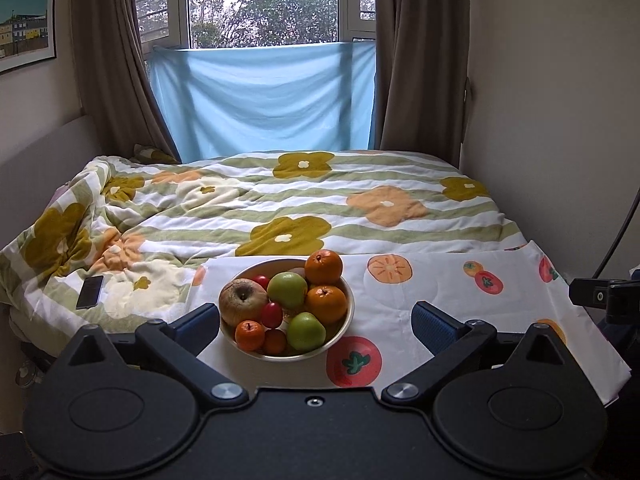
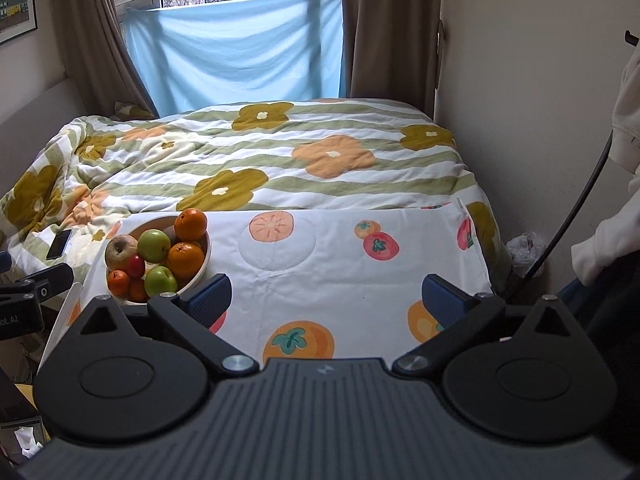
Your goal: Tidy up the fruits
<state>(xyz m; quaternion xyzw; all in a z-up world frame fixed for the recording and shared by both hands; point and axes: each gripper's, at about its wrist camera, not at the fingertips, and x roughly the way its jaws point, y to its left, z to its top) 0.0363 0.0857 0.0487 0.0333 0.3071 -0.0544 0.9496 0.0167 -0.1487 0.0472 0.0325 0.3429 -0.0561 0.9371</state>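
Fruit fills the bowl [image 1: 347, 312]: two oranges [image 1: 324, 267], two green apples [image 1: 287, 290], a brown apple [image 1: 243, 301], small red fruits [image 1: 272, 314] and small orange ones [image 1: 249, 335] all lie heaped inside, none loose on the fruit-print cloth [image 2: 320, 256]. We judge this fits either fruit already gathered into the bowl or a full bowl waiting to be sorted out; we cannot tell which.

Our left gripper [image 1: 316, 320] has its jaws spread wide with nothing between them, the bowl sitting just ahead, nearer its left finger. Our right gripper [image 2: 326, 294] is likewise spread and holds nothing, with the bowl off beyond its left finger.

Ahead of the right jaws the cloth lies bare and flat, offering room. Its edge drops off to their right, and a phone [image 1: 90, 291] lies on the quilt [image 1: 280, 200] left of the left jaws.
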